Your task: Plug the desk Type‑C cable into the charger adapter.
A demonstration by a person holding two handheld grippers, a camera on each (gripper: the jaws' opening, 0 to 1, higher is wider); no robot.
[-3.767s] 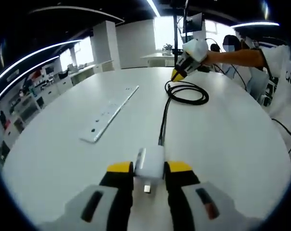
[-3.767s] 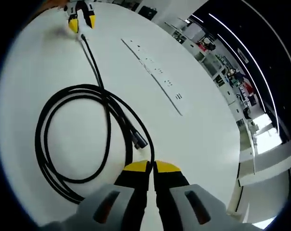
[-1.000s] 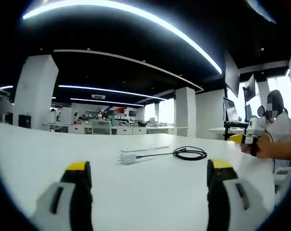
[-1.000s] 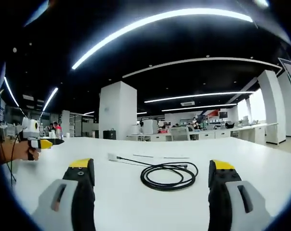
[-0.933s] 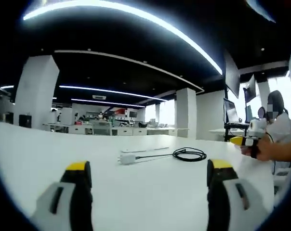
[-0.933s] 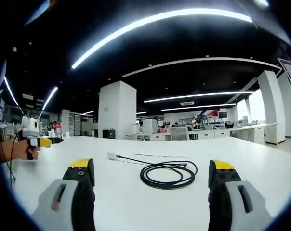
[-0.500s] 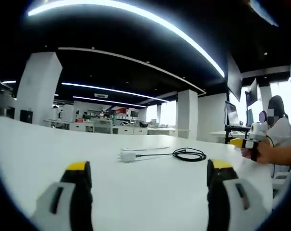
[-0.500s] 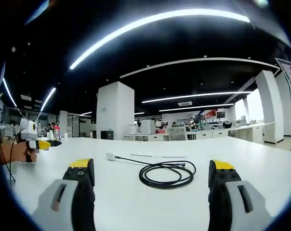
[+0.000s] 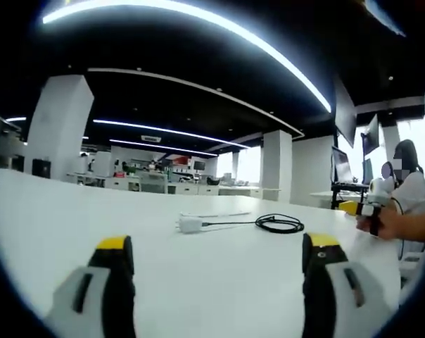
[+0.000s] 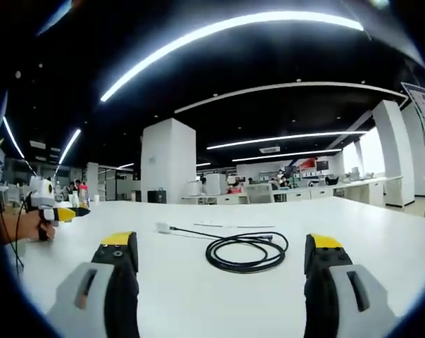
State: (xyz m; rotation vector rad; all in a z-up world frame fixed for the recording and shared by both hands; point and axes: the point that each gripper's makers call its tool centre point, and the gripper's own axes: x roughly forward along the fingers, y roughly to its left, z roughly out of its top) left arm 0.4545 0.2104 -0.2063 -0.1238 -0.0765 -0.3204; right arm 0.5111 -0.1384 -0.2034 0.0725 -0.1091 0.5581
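Charger adapter [image 9: 190,224] sits white and small just left of centre in my left gripper view, lying on the white desk [image 9: 219,282] with the black Type-C cable [image 9: 276,224] running out of its right end to a loose coil a little right of centre. Nearly four seconds back my left gripper [image 9: 216,250] was clamped on that adapter and my right one was down by the coil; now both are released, jaws spread wide with nothing between them, and the adapter lies well apart from my yellow fingertips [image 9: 114,243], up past the gap between them. Over the last second hardly anything has shifted beyond a small drift of the view. I read that as the plug being seated and the job about done, though the joint itself is too small to check from here. At the right edge of that view a hand holds my right gripper [image 9: 367,208] low over the desk. In my right gripper view, going from the left, my left gripper [image 10: 51,205] sits at the far left edge in a hand, then the adapter [image 10: 162,227] left of centre, then the cable [image 10: 246,252] coiled near centre, all beyond my right gripper [image 10: 223,250], whose fingertips [image 10: 325,241] are likewise parted and empty.
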